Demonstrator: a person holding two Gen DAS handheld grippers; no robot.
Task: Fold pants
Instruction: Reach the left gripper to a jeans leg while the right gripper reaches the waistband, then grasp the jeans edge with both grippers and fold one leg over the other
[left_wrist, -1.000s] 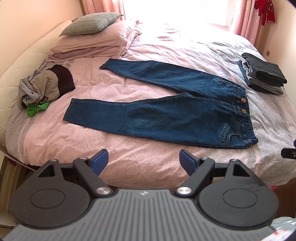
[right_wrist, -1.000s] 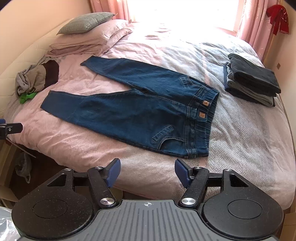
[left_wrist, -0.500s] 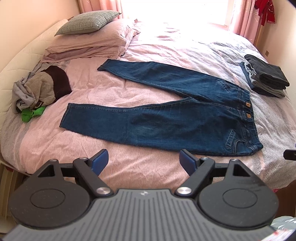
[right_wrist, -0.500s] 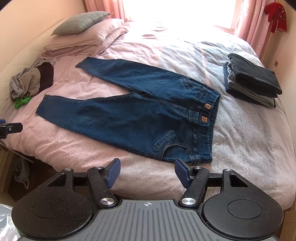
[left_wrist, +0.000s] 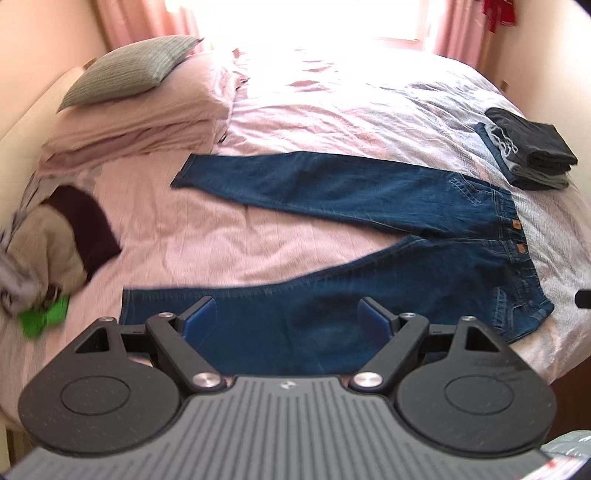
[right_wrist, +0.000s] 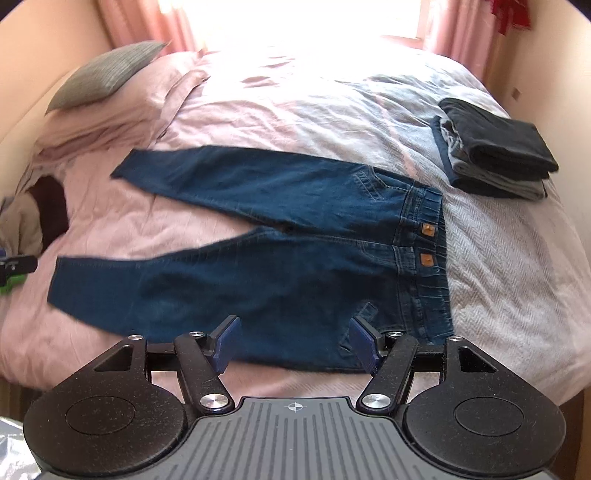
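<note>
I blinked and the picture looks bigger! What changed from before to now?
Both tools moved forward toward the bed: the left tool now hangs over the near leg of the jeans, the right tool near the waistband end. Both are open; nothing was grabbed. The jeans, the folded pile and the grey pillow stayed put.

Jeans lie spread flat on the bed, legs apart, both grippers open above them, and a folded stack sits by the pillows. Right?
Not quite. The folded stack sits near the jeans' waistband, across the bed from the pillows, as the right wrist view shows. The rest holds: left gripper and right gripper are open.
</note>
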